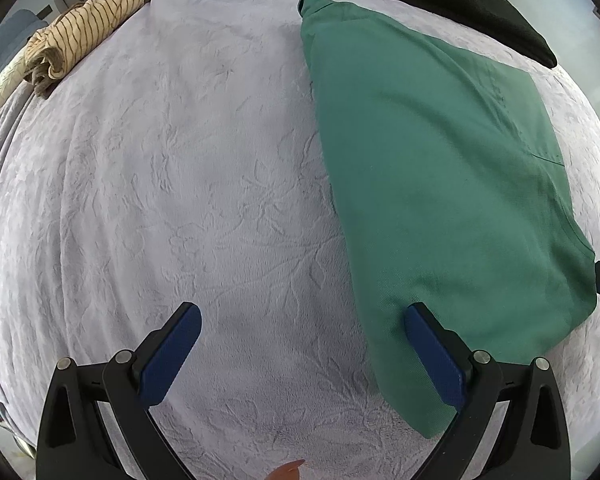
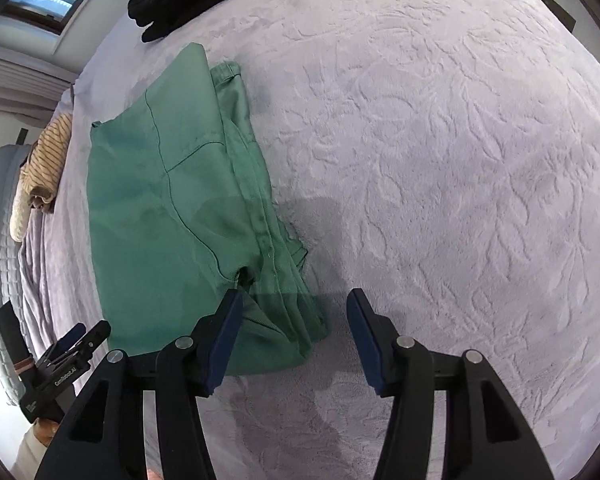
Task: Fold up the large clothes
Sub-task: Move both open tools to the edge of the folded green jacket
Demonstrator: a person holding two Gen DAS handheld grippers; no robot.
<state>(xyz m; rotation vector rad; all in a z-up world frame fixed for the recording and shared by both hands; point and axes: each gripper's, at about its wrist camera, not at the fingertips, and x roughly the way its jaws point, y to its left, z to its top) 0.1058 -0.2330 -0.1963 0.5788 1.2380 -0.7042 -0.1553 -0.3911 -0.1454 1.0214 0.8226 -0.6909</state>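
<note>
**Green garment folded, both grippers free**

Left view: the left gripper [image 1: 302, 354] is released, its right finger over the garment [image 1: 440, 184], which fills the frame's right half. Right view: the right gripper [image 2: 296, 336] gapes empty above the near corner. Next probably another fold, gripping that edge.

- White lettering, apparently "CanRobot.AI", ran along the black body of the left gripper [image 2: 74, 338], low and left of the right gripper's fingers.
- A smaller white label beneath it was illegible.
</note>
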